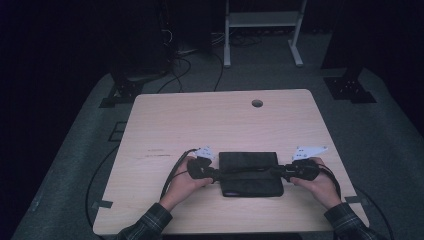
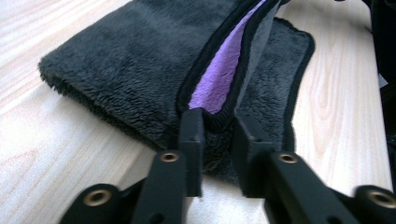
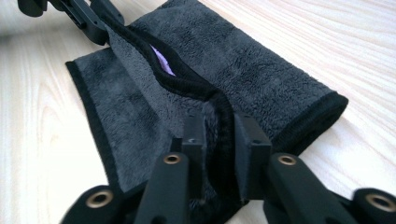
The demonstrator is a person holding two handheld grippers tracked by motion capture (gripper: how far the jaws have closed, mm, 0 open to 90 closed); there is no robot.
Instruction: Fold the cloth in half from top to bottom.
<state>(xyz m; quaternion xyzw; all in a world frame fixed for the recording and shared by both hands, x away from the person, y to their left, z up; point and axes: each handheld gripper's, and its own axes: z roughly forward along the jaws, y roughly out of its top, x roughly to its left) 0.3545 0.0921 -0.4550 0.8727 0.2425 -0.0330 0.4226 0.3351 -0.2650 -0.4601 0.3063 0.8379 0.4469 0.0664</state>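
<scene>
We are pinching both ends of the dark towel (image 1: 250,173), the left gripper (image 2: 217,135) and right gripper (image 3: 219,140) each clamping its raised black hem, purple lining showing just beyond. Likely mid-fold; next we judge the hem needs carrying over evenly. Forearms are lying low, wrists turning inward across the table (image 1: 220,120).

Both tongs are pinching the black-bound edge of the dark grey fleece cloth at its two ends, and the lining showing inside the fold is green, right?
Not quite. The lining showing inside the fold is purple, not green; the left gripper view shows it plainly. The rest holds: the left tongs and right tongs each pinch the black-bound edge of the dark grey fleece cloth at its two ends on the light wooden table.
</scene>
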